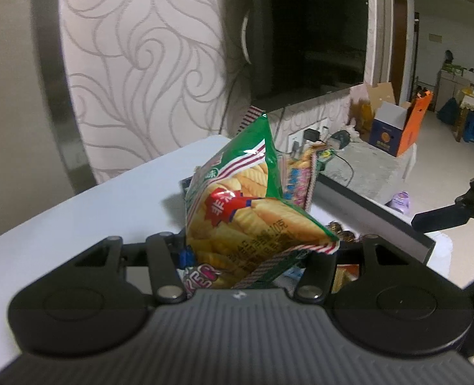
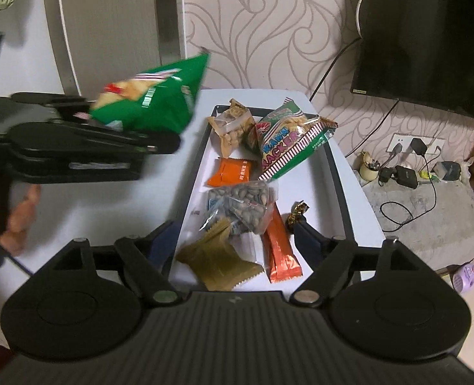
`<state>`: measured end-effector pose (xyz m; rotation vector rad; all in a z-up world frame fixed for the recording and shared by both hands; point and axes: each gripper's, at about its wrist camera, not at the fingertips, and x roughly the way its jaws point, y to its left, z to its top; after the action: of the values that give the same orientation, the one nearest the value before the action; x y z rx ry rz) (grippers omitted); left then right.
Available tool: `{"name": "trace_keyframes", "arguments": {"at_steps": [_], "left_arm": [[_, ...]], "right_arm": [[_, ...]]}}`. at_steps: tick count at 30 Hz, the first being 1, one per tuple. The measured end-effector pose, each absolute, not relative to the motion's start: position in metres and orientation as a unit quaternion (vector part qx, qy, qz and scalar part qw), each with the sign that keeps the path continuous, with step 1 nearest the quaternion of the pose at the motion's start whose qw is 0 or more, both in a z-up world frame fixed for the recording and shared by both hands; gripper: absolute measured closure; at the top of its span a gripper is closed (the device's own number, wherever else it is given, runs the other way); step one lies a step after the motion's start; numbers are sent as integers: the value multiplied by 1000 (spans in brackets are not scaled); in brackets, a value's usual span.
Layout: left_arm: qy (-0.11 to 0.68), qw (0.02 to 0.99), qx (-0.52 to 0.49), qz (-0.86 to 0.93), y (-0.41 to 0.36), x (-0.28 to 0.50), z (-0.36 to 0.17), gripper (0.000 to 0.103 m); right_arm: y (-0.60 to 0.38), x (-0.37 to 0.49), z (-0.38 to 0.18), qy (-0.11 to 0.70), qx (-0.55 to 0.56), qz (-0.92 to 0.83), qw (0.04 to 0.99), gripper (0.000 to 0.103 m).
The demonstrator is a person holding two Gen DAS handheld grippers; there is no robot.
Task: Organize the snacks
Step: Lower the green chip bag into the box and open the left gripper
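Note:
My left gripper (image 1: 246, 256) is shut on a green chip bag (image 1: 246, 205) and holds it in the air over the white table, left of the tray; the same bag (image 2: 153, 102) and gripper (image 2: 159, 141) show in the right wrist view. A dark-rimmed tray (image 2: 334, 173) holds a prawn cracker bag (image 2: 288, 141), a clear nut bag (image 2: 233, 128), an orange packet (image 2: 233, 171), a seed bag (image 2: 243, 205), an orange bar (image 2: 280, 250) and a tan packet (image 2: 220, 263). My right gripper (image 2: 233, 240) is open and empty over the tray's near end.
The white table (image 2: 92, 211) lies left of the tray. A dark TV (image 2: 429, 38) hangs on the patterned wall. A concrete ledge (image 2: 429, 205) with chargers and cables is to the right. A cardboard box (image 1: 397, 128) stands farther off.

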<state>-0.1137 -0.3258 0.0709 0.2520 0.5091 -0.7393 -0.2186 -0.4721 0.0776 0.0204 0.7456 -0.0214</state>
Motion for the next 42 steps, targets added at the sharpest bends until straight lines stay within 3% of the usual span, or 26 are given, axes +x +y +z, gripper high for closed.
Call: {"name": "trace_keyframes", "arguments": {"at_steps": [24,27,32,42], "left_arm": [[239,879,190,-366,-422,-107,35,41],[246,874,201,-367,-428,-106,31,38],[252,870,207,-370,-429,-110,28,24],[236,863,236,-378,-420,-130,37,21]], "right_arm": [[-502,-254,83,380,30,-49,923,17],[-500,-255,83,381,30,-47,923,16],[-503,-252,82,382,30,-44,923,16],[-503,-251,79,382,33,-45,923,14]]}}
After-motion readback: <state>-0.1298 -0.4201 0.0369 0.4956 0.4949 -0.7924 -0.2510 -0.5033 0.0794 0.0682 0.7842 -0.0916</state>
